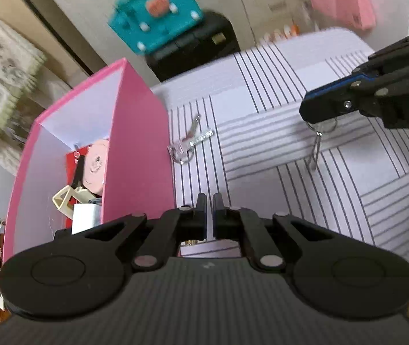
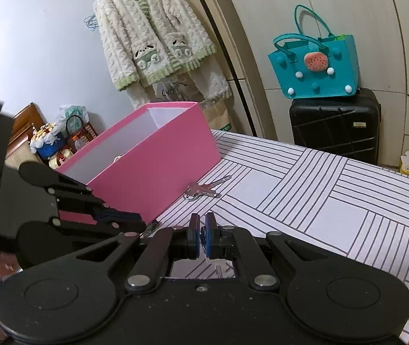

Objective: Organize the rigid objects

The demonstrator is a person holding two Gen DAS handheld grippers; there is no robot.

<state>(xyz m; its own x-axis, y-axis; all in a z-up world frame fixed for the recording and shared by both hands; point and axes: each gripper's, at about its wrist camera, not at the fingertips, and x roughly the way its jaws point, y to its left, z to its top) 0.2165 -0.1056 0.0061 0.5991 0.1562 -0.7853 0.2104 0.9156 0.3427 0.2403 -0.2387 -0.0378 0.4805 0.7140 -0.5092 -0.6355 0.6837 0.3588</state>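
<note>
The right tongs (image 2: 202, 231) are pressed almost together on a thin metal ring; in the left wrist view the same right tongs (image 1: 316, 109) hang above the striped surface (image 1: 348, 172) with a key ring and key (image 1: 315, 149) dangling from their tips, clear of the cloth. The left tongs (image 1: 209, 204) are nearly pressed together too, with only a narrow slit between the fingers, and I cannot tell whether they pinch anything. In the right wrist view the left tongs (image 2: 135, 218) sit low beside the near end of the pink box (image 2: 158, 178).

A second bunch of keys (image 2: 200, 189) lies flat on the surface (image 2: 319, 201), just beside the long side wall of the pink box (image 1: 135, 149), toward its far end. The box stands open along the left edge of the surface; inside it lie a pink round case (image 1: 96, 166), a cream triangular piece (image 1: 66, 201), a white block (image 1: 85, 220) and something red beneath them.

Beyond the far edge, a black suitcase (image 2: 333, 129) carries a teal bag (image 2: 316, 66), and a fluffy cream-and-green jacket (image 2: 152, 37) hangs on the wall.
</note>
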